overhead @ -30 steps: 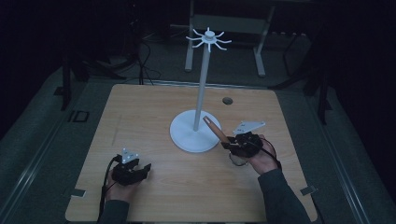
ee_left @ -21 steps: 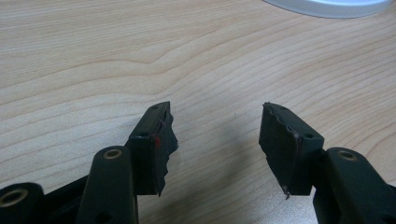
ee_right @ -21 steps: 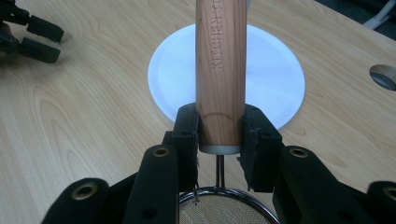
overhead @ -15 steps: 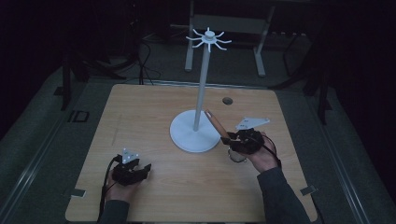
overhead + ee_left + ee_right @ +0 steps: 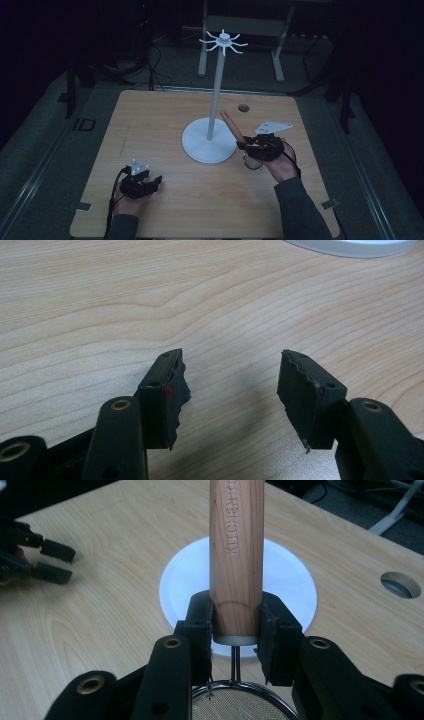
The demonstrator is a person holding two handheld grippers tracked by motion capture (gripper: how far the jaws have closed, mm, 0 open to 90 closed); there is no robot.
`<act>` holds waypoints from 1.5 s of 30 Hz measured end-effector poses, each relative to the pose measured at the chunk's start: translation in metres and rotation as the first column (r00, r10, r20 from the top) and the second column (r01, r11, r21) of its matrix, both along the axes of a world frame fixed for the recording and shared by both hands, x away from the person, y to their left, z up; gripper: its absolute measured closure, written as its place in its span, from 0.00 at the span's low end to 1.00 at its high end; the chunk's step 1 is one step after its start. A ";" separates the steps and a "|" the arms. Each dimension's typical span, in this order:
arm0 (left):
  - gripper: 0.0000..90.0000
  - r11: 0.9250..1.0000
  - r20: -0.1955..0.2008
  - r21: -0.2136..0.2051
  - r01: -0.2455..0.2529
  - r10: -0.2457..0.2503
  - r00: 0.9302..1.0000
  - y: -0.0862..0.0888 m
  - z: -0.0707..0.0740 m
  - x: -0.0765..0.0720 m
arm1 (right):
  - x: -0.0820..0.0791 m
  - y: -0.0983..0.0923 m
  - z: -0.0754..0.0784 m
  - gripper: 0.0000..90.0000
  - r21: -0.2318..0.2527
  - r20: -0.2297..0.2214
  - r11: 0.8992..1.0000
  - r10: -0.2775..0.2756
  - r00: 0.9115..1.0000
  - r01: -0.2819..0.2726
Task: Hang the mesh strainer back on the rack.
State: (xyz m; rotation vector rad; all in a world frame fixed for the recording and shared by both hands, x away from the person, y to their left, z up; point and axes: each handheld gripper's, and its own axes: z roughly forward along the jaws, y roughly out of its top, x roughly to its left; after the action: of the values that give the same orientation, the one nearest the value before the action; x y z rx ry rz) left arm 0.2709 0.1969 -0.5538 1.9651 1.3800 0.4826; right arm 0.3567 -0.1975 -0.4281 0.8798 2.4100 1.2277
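Observation:
A small mesh strainer [image 5: 240,706] with a wooden handle [image 5: 236,555] is held by my right gripper [image 5: 235,625], shut on the handle's lower end just above the wire neck. In the high view the right gripper [image 5: 250,146] hovers right of a white hook stand [image 5: 216,90], and the handle [image 5: 232,127] slants up and left over the stand's round base [image 5: 200,147]. My left gripper [image 5: 150,182] rests low near the table's front left. Its jaws stand wide open with nothing between them [image 5: 230,390].
The stand's top carries a ring of several white hooks [image 5: 223,42]. A round cable hole [image 5: 243,107] lies behind the base, near the table's far edge. The wooden table [image 5: 165,115] is bare to the left of the stand.
My right gripper has drifted slightly away from the person with the strainer, and the handle's tip stands a little higher. The left gripper has not moved.

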 end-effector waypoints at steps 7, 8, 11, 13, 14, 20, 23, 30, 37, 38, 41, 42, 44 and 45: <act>0.49 1.000 0.000 0.002 0.000 0.000 1.000 0.000 0.000 0.000 | 0.001 0.001 0.006 0.78 0.011 0.020 1.000 -0.010 1.000 0.010; 0.49 1.000 0.000 0.002 0.000 0.000 1.000 0.000 0.000 0.000 | 0.001 0.001 0.007 0.78 0.015 0.020 1.000 -0.011 1.000 0.010; 0.49 1.000 -0.001 0.002 0.001 -0.001 1.000 0.000 0.000 0.000 | 0.001 0.001 0.009 0.78 0.031 0.025 0.999 -0.015 1.000 0.015; 0.49 1.000 -0.002 0.001 0.000 0.000 1.000 0.000 0.000 0.000 | 0.002 0.001 0.010 0.78 0.042 0.029 0.999 -0.020 0.999 0.019; 0.49 1.000 -0.002 0.000 0.000 0.000 1.000 0.000 0.000 0.000 | 0.002 0.001 0.011 0.78 0.049 0.031 0.999 -0.024 0.999 0.023; 0.49 1.000 -0.003 0.001 0.000 0.000 1.000 0.001 0.000 0.000 | 0.002 0.001 0.016 0.78 0.080 0.044 0.996 -0.042 0.998 0.038; 0.49 1.000 -0.002 0.000 -0.001 0.001 1.000 0.001 0.000 0.000 | 0.002 0.001 0.018 0.78 0.090 0.047 0.995 -0.047 0.998 0.042; 0.49 1.000 -0.001 0.000 -0.002 0.002 1.000 0.000 0.000 0.000 | 0.003 0.001 0.023 0.78 0.113 0.058 0.992 -0.060 0.997 0.053; 0.49 1.000 -0.003 -0.001 -0.001 0.001 1.000 0.000 0.000 0.000 | 0.002 0.002 0.029 0.78 0.129 0.074 0.990 -0.068 0.995 0.058; 0.49 1.000 -0.004 -0.001 -0.002 0.002 1.000 0.000 0.000 0.000 | 0.002 0.002 0.030 0.78 0.133 0.076 0.989 -0.068 0.995 0.057; 0.49 1.000 -0.004 0.000 -0.002 0.002 1.000 0.000 0.000 0.000 | 0.003 0.003 0.033 0.78 0.143 0.081 0.988 -0.069 0.994 0.057; 0.49 1.000 -0.004 0.000 -0.002 0.002 1.000 0.000 0.000 0.000 | 0.003 0.003 0.033 0.78 0.148 0.082 0.987 -0.070 0.994 0.057; 0.49 1.000 -0.004 0.000 -0.002 0.002 1.000 0.001 0.000 0.000 | 0.003 0.003 0.035 0.78 0.156 0.082 0.986 -0.069 0.994 0.056; 0.49 1.000 -0.004 0.000 -0.002 0.002 1.000 0.001 0.000 0.000 | 0.003 0.002 0.036 0.78 0.173 0.076 0.984 -0.066 0.995 0.052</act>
State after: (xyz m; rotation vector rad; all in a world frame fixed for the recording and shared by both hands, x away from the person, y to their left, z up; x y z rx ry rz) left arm 0.2710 0.1975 -0.5535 1.9659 1.3847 0.4806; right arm 0.3599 -0.1956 -0.3925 0.9230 2.2243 1.4354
